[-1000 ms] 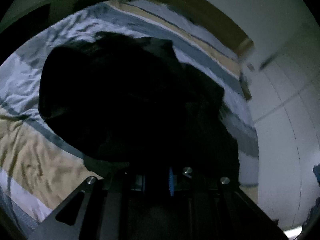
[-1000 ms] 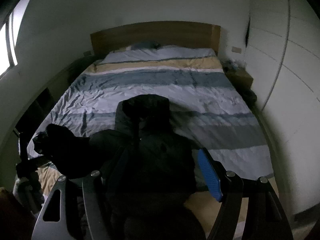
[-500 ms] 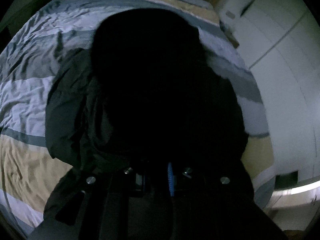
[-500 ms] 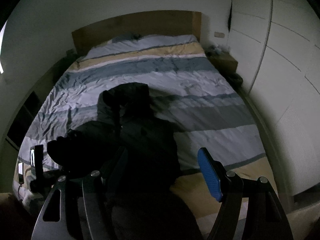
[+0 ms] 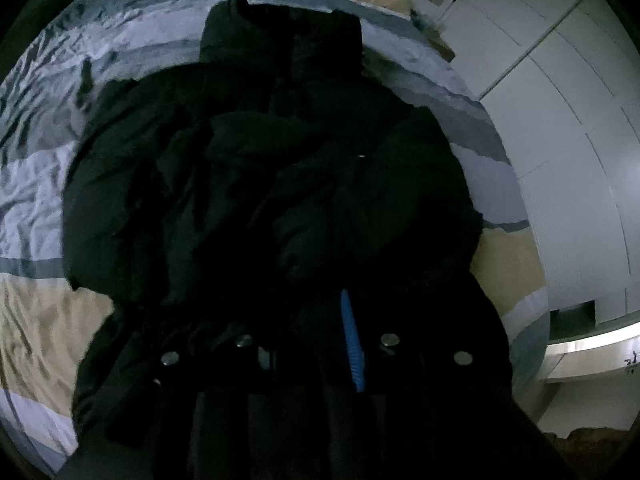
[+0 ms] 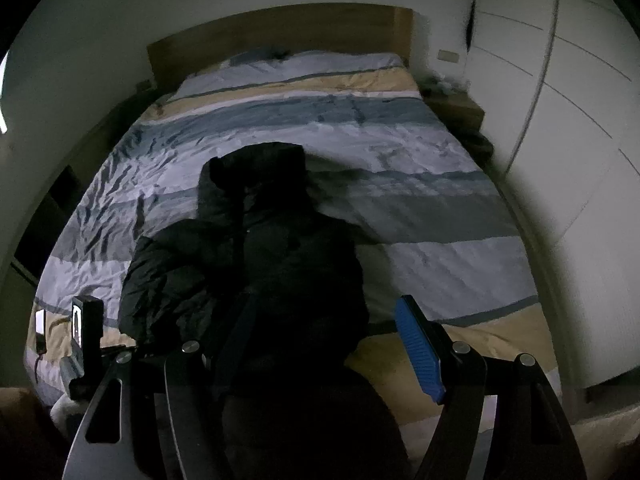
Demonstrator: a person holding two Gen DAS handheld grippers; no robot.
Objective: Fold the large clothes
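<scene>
Black hooded jacket (image 6: pixel 260 272) now flat on the striped bed (image 6: pixel 440 208), sleeve folded across its chest since a second earlier; left gripper (image 5: pixel 316 344) jaws opening above it; right gripper (image 6: pixel 324 344) wide apart, grasping nothing.

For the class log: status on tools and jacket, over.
Left tool opening over jacket. Right tool open, empty. Jacket lies on bed. Nothing in the way.
</scene>
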